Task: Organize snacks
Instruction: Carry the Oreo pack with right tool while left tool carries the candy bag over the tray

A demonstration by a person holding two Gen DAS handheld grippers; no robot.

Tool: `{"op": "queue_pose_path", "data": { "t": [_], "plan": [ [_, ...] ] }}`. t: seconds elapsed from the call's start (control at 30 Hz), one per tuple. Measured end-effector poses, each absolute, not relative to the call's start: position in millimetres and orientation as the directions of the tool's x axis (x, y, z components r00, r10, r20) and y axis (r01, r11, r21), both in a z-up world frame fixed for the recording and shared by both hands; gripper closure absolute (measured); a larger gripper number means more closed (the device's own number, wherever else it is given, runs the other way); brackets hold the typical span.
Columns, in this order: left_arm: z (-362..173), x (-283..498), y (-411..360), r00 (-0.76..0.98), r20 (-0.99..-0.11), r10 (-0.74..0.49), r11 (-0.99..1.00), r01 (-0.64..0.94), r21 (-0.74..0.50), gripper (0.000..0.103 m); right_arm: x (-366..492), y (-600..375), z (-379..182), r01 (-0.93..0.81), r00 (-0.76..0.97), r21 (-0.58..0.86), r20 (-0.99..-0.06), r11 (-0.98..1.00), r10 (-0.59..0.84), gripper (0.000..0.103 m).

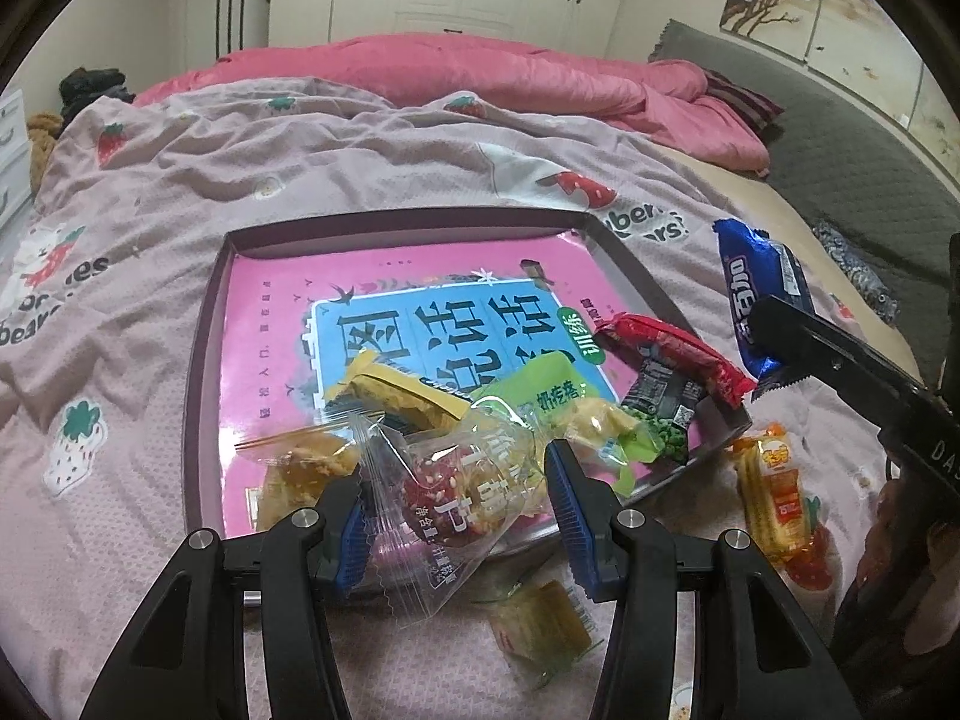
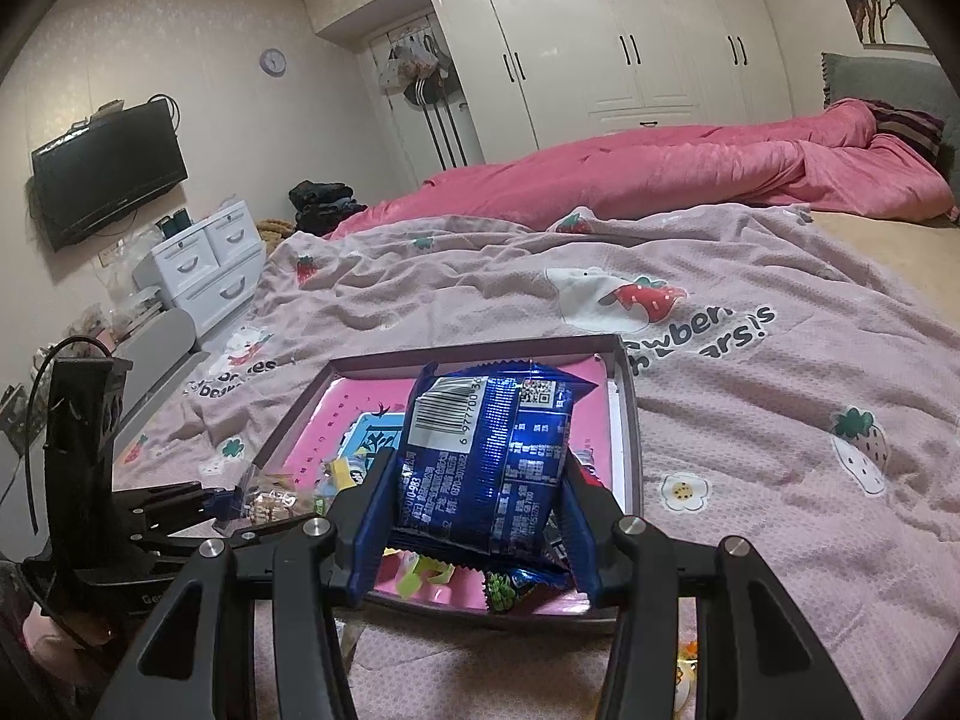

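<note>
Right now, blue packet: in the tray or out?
Out. The blue packet is held up between the right gripper pads, above the tray, not resting among the snacks inside.

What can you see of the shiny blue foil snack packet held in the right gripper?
The shiny blue foil snack packet is crinkled, with serrated ends, a white barcode panel, a QR code and small white print. It stands upright, clamped at both sides by the right gripper, above the near end of the shallow dark-rimmed tray.
</note>
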State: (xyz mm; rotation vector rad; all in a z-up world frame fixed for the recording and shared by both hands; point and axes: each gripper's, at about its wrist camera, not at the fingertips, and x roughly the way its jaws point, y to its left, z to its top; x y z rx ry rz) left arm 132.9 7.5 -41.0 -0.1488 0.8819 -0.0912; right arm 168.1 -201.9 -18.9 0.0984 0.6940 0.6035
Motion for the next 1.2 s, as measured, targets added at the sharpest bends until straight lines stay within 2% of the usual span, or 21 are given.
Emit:
{"op": "queue_pose_path", "data": {
  "t": [0.43, 1.2],
  "plan": [
    [-54, 141, 2, 0.61, -0.78, -0.144, 0.985, 0.017, -0.169, 0.049, 178, -193, -24, -0.502, 0.596, 0.271, -0.579, 0.821, 0.556, 0.053],
    [-54, 156, -4, 0.612, -0.777, -0.147, 0.986, 0.032, -0.161, 0.049, 190, -185, -51, -0.479, 0.546, 0.27, -0.654, 0.835, 0.524, 0.053]
  ]
}}
